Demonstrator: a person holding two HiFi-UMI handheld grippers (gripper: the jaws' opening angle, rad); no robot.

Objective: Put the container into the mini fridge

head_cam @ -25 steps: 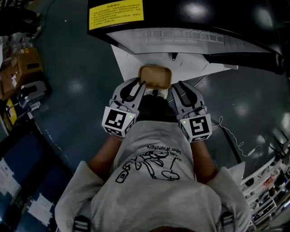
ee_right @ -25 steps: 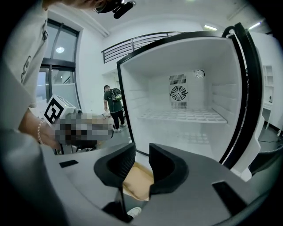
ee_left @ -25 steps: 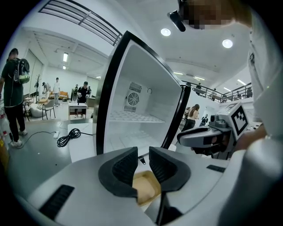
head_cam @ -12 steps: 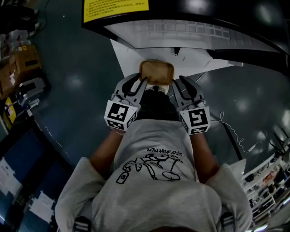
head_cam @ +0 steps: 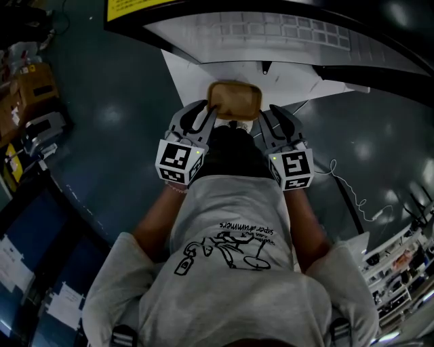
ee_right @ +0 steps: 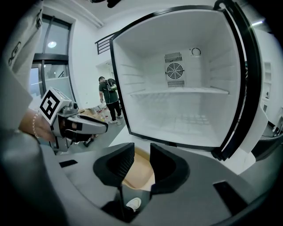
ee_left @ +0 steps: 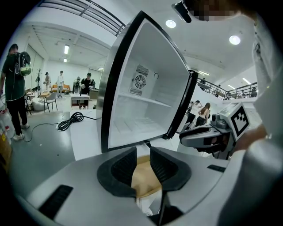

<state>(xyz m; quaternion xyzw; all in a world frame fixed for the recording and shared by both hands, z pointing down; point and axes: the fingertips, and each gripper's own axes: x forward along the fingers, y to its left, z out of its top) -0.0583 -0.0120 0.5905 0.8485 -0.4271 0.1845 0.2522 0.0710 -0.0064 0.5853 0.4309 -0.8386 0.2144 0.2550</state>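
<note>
- One mini fridge [ee_right: 185, 110] stands straight ahead of me. Its door [ee_right: 250, 88] is swung fully aside, and the white interior shows a single shelf [ee_right: 177, 92] with free space below it.
- Change, fridge: over the last second its top has slid toward the upper edge of the head view, and the yellow label [head_cam: 132, 7] is now almost out of frame. I read this as my own descent, which brings the load down to the level of the opening.
- Container [head_cam: 234, 100]: a tan, shallow tray with rounded corners. It is carried between my two claws, just in front of the fridge's lower front edge and not yet inside. It has come down together with both claws.
- Left claw [ee_left: 142, 154]: it grips the container's left end, with the rim lying between the pads. The jaws have just been opening slightly and now stand partly apart, but the container is between them and is borne by them.
- Right claw [ee_right: 141, 152]: it mirrors this on the right end. The jaws have just been opening by a similar small amount, with the rim between the pads.
- Judgement: lowering looks nearly complete. The next move calls for level travel forward into the space under the shelf. Any further slackening of either grip before then could drop the container.
</note>
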